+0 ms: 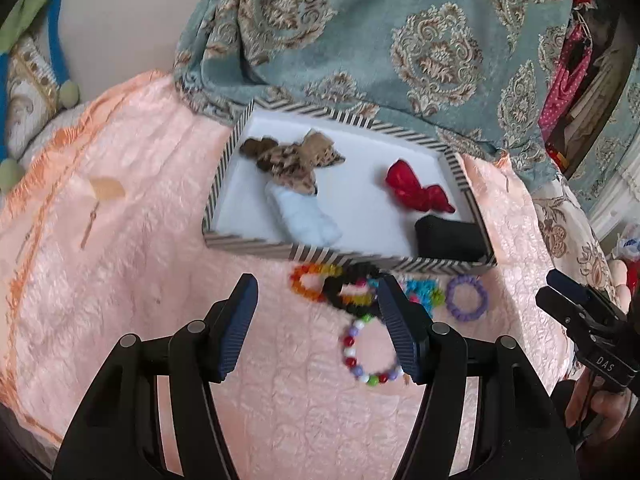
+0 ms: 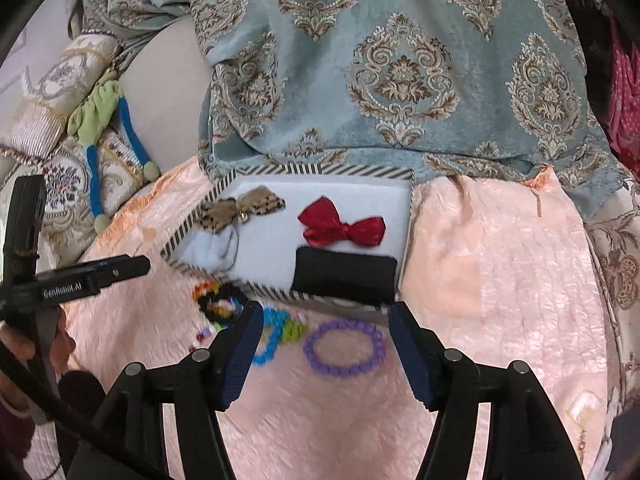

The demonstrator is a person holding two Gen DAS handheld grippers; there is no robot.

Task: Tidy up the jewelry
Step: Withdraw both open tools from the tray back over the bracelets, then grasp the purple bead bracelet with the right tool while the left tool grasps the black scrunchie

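A striped-rim tray lies on a pink cloth. In it are a leopard bow, a red bow, a pale blue cloth and a black pouch. In front of the tray lie several bead bracelets: rainbow, black, turquoise, purple and multicolour. My left gripper is open and empty, just left of the bracelets. My right gripper is open and empty, straddling the purple bracelet.
A teal patterned blanket is heaped behind the tray. A green and blue cord lies on cushions at the left. The pink cloth stretches left and right of the tray.
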